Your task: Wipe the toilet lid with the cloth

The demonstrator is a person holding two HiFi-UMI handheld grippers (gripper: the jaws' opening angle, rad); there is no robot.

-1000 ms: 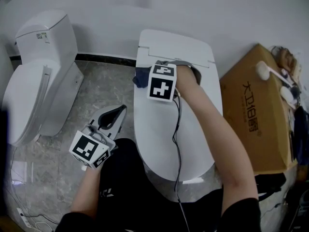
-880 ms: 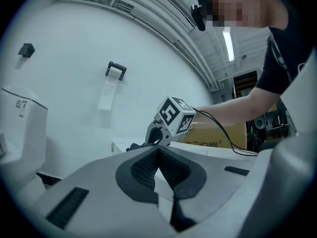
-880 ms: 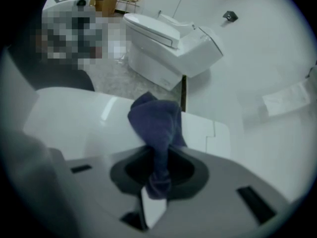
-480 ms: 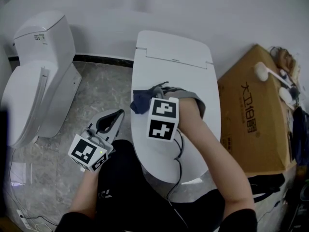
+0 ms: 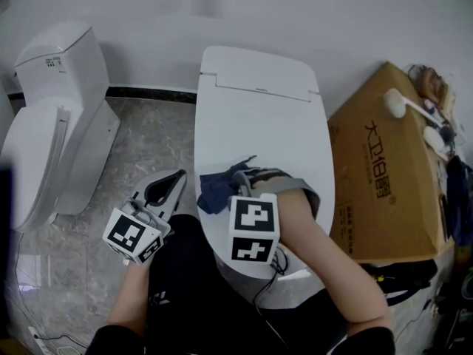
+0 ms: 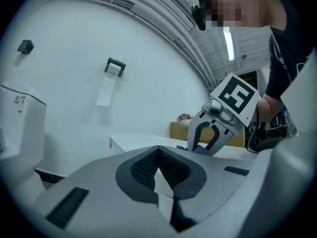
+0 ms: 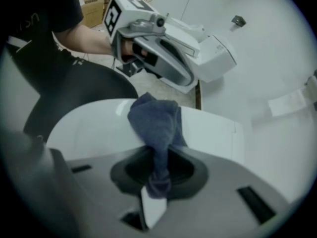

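The white toilet lid [image 5: 259, 117] is closed and fills the middle of the head view. A dark blue cloth [image 5: 213, 191] lies bunched on its front left part. My right gripper [image 5: 239, 177] is shut on the cloth and holds it against the lid. In the right gripper view the cloth [image 7: 157, 128] runs up from between the jaws of that gripper [image 7: 155, 185] onto the lid [image 7: 94, 128]. My left gripper [image 5: 176, 179] hangs left of the bowl, above the floor. It is shut [image 6: 161, 197] and holds nothing.
A second white toilet [image 5: 55, 132] stands at the left on the marbled floor [image 5: 151, 139]. A cardboard box [image 5: 384, 168] sits close against the toilet's right side, with white handled tools [image 5: 405, 106] on top. The person's dark-clothed legs [image 5: 185, 287] are at the front.
My right gripper has dragged the cloth from the back of the lid down toward its front edge. The left gripper has hardly moved.
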